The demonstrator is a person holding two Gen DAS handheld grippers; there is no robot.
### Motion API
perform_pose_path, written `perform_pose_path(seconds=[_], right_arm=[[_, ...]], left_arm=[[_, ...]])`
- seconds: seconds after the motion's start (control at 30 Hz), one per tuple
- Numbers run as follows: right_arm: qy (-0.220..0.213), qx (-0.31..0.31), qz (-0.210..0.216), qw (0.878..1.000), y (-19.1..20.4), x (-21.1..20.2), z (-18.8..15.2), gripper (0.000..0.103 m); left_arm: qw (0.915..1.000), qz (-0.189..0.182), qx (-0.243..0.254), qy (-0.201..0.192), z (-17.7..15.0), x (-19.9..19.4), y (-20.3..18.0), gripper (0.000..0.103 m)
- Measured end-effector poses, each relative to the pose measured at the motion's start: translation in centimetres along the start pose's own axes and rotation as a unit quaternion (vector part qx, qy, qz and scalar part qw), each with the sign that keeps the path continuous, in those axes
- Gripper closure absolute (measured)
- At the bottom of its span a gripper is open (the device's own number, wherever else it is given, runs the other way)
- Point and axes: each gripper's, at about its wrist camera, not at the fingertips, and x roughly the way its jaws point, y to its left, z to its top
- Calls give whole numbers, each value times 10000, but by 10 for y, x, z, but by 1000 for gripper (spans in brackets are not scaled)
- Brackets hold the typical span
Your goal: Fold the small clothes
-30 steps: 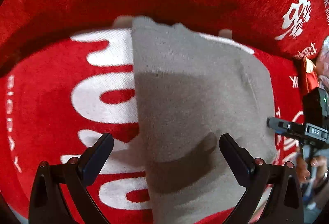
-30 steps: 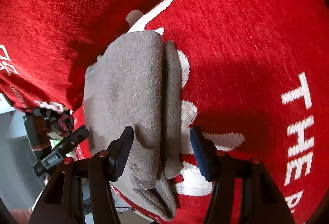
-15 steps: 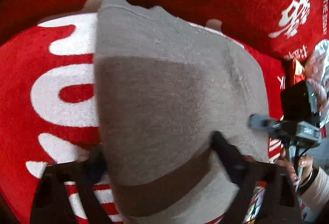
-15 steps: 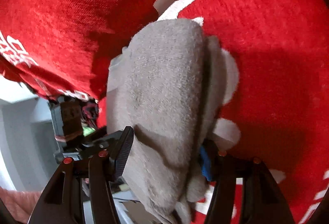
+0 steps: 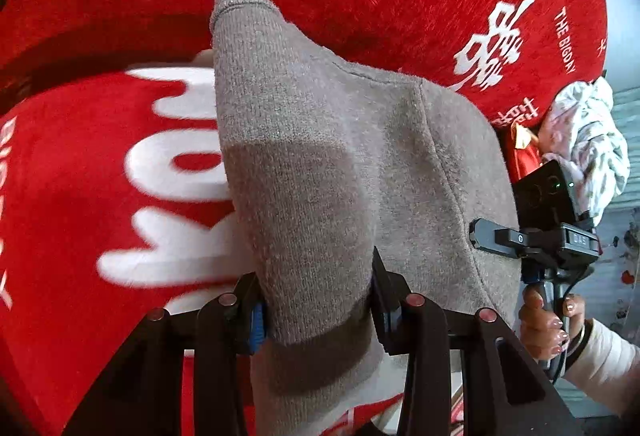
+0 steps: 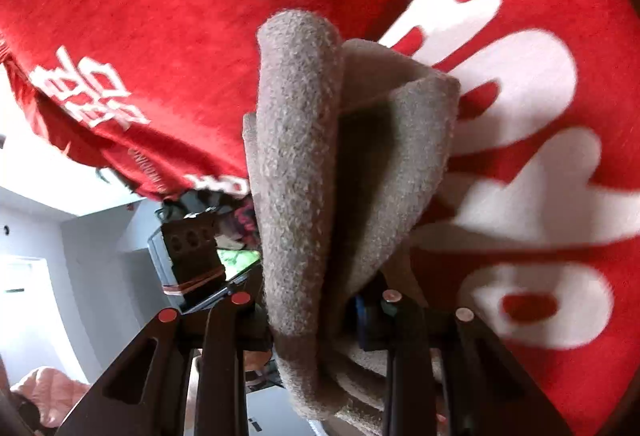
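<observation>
Fabric fills the left wrist view: we have the left gripper (image 5: pixel 318 310) closed on a bunched edge of the grey knit garment (image 5: pixel 320 155), whose body spreads ahead of the fingers and rises to a hemmed corner at the far end. Beneath and beyond it lies the red blanket (image 5: pixel 100 195) with white lettering. Off to our right, the person's hand (image 5: pixel 548 320) holds the other tool's handle, with a patterned cloth (image 5: pixel 584 143) farther out.

In the right wrist view, the right gripper (image 6: pixel 316 310) is likewise clamped, its fingers drawn in on the grey knit garment (image 6: pixel 296 155), which runs forward from them in two or three rolled layers, apparently lifted off the red blanket (image 6: pixel 160 15); we cannot tell whether its far end touches.

We judge a fold is mid-carry, both ends gripped. Next, we would need to lay the garment flat ahead of the fingers, keeping the layers aligned, then release.
</observation>
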Motion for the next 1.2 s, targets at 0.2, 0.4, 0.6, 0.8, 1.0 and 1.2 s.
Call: perform_pose_path(seconds=[0.2,0.4,0.6,0.8,1.0,1.2], right_arm=[[307,67,-68,9995,0,34,-34,73],[171,-493,-1778,9827,-12,60,-35,73],[140,-1504,-3715,9161,6,60,-32,73],[-156,-1409,-4093,9013,22,42,-53,75],[-413,-1315,-4126,9004,41,31,-85,74],[-468,-1239,-4187,8984,56,31,-110,74]], left_arm=[[9990,412,-75,147,-41,-18,33,60],[9948,998,-211,69,-67,-3,70,55],[9893,1408,-372,-109,-72,-22,76,36],[9827,1824,-301,-122,-82,-41,69,36],[9788,2040,-187,-67,-87,-44,54,36],[9732,2285,-202,-177,-92,-50,42,2]])
